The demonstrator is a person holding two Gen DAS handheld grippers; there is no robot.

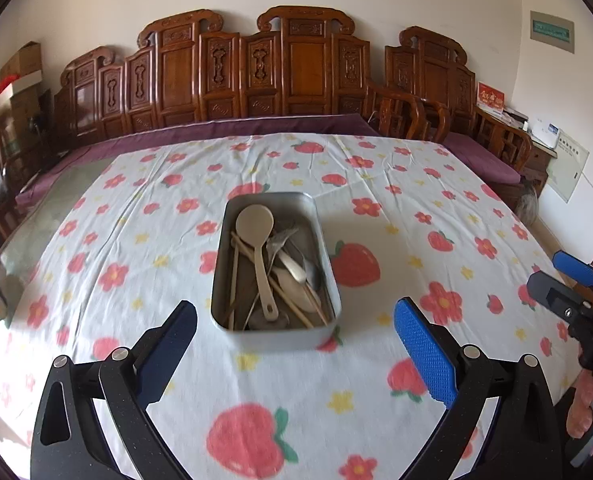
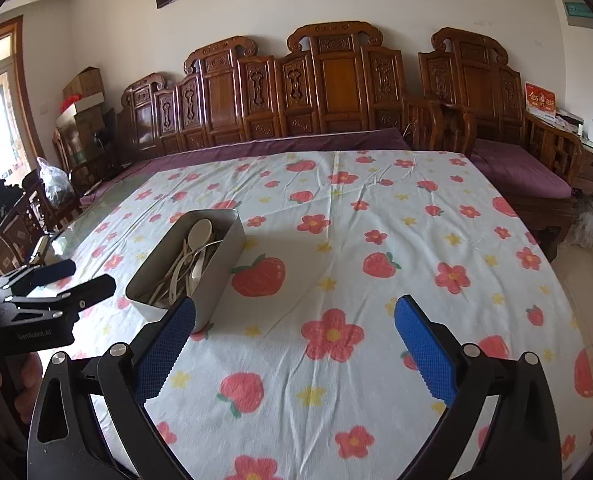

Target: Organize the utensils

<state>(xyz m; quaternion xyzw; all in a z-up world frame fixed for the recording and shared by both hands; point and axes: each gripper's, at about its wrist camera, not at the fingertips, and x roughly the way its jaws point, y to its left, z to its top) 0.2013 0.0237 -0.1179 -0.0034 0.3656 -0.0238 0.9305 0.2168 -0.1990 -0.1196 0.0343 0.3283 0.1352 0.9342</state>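
A grey metal tin (image 1: 232, 240) stands on the flowered tablecloth (image 1: 396, 216), straight ahead of my left gripper (image 1: 296, 344). It holds a cream ladle (image 1: 256, 232), metal spoons, and wooden chopsticks (image 1: 234, 276), all lying mixed together. My left gripper stands open and empty, short of the tin's near end. In the right wrist view the tin (image 2: 232, 248) lies to the left of my right gripper (image 2: 294, 344), which is open with only cloth between its blue pads (image 2: 424, 352). Each gripper shows at the edge of the other's view: the right one (image 1: 568, 280) and the left one (image 2: 56, 280).
The cloth (image 2: 356, 240) covers a glass-topped table whose bare left edge (image 1: 56, 208) shows. A carved wooden bench with a purple cushion (image 2: 256, 144) runs behind the table, an armchair (image 2: 528, 168) at the right. Boxes (image 2: 84, 96) are stacked in the far left corner. A hand (image 1: 588, 400) holds the right grip.
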